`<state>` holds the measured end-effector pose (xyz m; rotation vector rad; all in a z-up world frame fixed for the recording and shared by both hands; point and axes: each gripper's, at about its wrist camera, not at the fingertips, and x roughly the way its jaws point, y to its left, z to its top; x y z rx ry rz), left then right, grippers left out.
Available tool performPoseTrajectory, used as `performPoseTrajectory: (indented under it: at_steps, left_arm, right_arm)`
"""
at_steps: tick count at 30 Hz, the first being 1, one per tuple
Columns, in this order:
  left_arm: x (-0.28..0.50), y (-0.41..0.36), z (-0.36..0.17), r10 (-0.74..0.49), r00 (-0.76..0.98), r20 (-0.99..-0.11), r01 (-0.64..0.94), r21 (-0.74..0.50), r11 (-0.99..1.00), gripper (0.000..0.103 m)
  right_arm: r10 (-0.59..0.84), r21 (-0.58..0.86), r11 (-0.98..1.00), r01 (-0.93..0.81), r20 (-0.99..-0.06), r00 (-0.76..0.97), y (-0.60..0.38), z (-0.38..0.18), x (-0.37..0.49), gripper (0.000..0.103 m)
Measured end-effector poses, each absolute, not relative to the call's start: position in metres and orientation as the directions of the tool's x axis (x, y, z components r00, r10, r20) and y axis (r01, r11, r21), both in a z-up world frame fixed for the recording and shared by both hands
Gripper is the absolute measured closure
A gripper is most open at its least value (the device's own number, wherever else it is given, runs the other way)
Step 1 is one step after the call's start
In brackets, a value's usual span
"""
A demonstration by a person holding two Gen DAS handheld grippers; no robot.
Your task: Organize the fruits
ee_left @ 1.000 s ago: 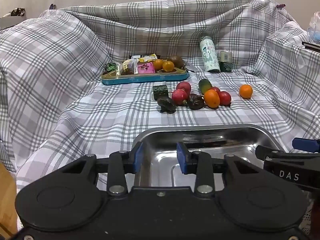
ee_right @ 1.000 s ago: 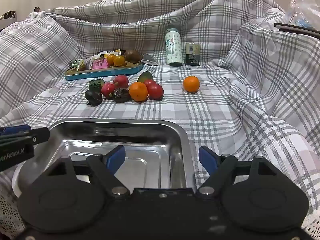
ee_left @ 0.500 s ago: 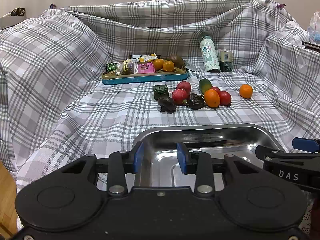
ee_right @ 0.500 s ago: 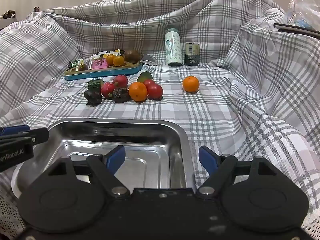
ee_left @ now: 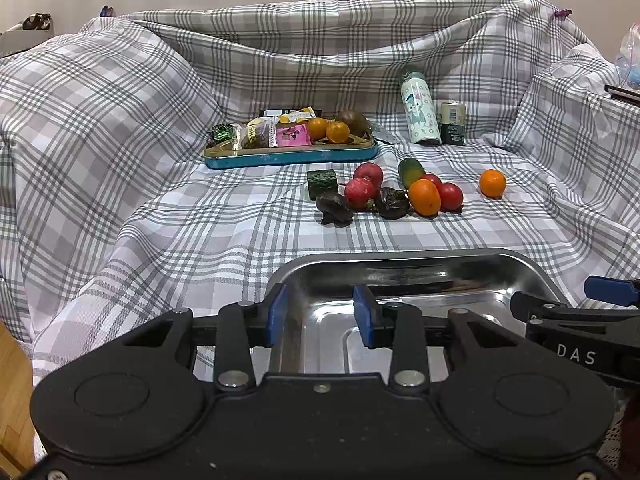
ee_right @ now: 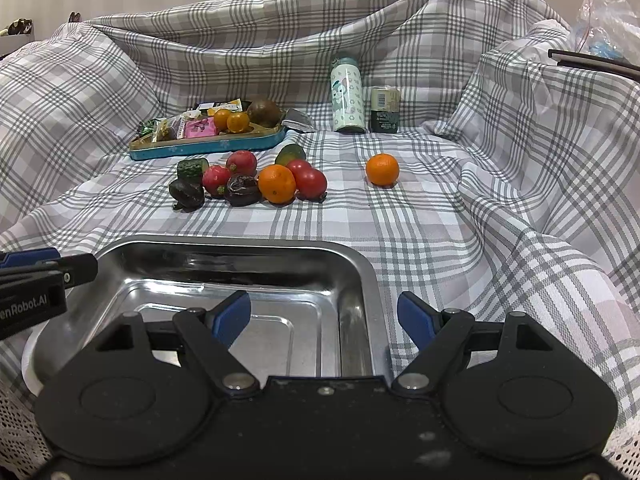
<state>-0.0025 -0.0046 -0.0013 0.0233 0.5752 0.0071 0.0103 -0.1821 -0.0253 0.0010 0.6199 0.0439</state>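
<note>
An empty steel tray [ee_left: 400, 258] [ee_right: 240, 242] sits on the plaid cloth close in front of both grippers. Behind it lies a cluster of produce: an orange [ee_left: 424, 197] [ee_right: 277, 183], red tomatoes [ee_left: 450, 196] [ee_right: 311, 182], red round fruits [ee_left: 359, 193] [ee_right: 216, 180], dark pieces [ee_left: 334, 209] [ee_right: 186, 194] and green cucumber pieces [ee_left: 322, 183]. A lone orange [ee_left: 492, 183] [ee_right: 382, 168] lies to the right. My left gripper [ee_left: 320, 314] is open and empty over the tray's left rim. My right gripper [ee_right: 324, 316] is open wide and empty over the tray's right rim.
A blue tin tray [ee_left: 292, 156] [ee_right: 208, 146] at the back holds snack packets, two small oranges and a brown fruit. A patterned bottle [ee_left: 418, 108] [ee_right: 347, 96] and a small can [ee_left: 452, 123] [ee_right: 385, 109] stand behind. Cloth folds rise on both sides.
</note>
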Motion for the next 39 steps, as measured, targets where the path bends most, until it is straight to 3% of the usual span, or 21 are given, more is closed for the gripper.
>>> performPoseTrajectory:
  at_steps: [39]
  left_arm:
    - [-0.0024, -0.0059, -0.0014, 0.016, 0.839, -0.544, -0.003, 0.024, 1.0, 0.058]
  right_arm:
    - [0.04, 0.006, 0.999, -0.045, -0.579, 0.815, -0.1806, -0.026, 0.0095, 0.02]
